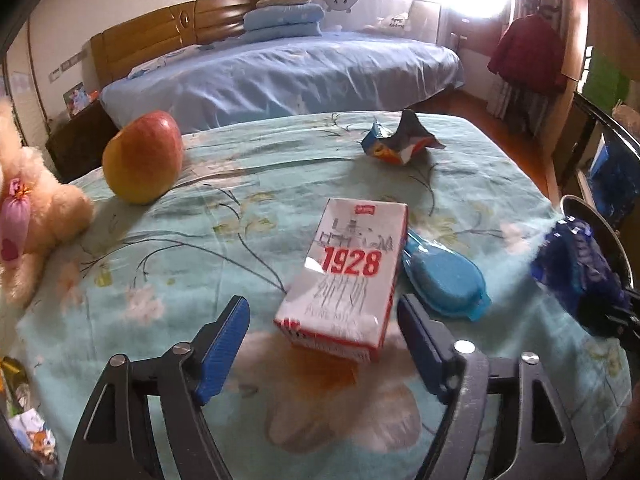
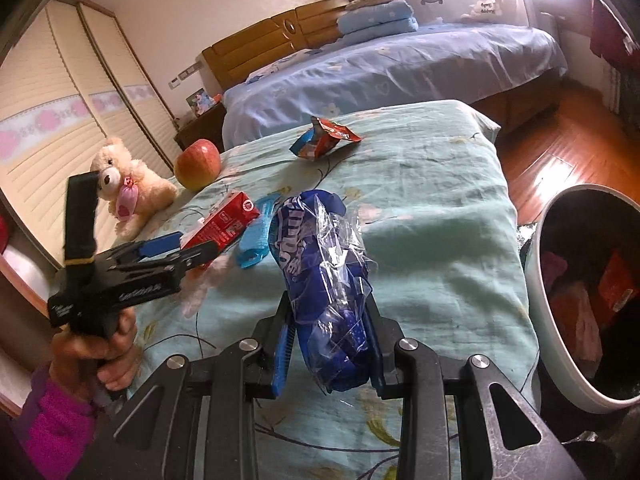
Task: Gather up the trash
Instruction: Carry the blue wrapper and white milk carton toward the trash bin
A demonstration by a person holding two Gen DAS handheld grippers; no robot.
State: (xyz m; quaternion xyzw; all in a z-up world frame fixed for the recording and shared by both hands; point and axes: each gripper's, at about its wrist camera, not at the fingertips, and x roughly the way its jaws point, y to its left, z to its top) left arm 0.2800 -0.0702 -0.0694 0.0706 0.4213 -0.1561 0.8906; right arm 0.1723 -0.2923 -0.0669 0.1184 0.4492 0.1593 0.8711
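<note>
A white and red milk carton marked 1928 (image 1: 348,280) lies on the teal cloth (image 1: 160,264); it also shows in the right wrist view (image 2: 228,224). My left gripper (image 1: 322,332) is open, its blue pads on either side of the carton's near end. My right gripper (image 2: 330,344) is shut on a blue plastic wrapper (image 2: 320,276), held above the cloth; the wrapper also shows at the right edge of the left wrist view (image 1: 580,272). A crumpled snack packet (image 1: 400,140) lies farther back. A trash bin (image 2: 560,360) with rubbish inside stands to the right.
A blue brush (image 1: 444,280) lies beside the carton. An apple (image 1: 142,162) and a plush bear (image 2: 128,184) sit at the left. A bed with blue sheets (image 1: 280,76) is behind. Wooden floor (image 2: 552,152) lies to the right.
</note>
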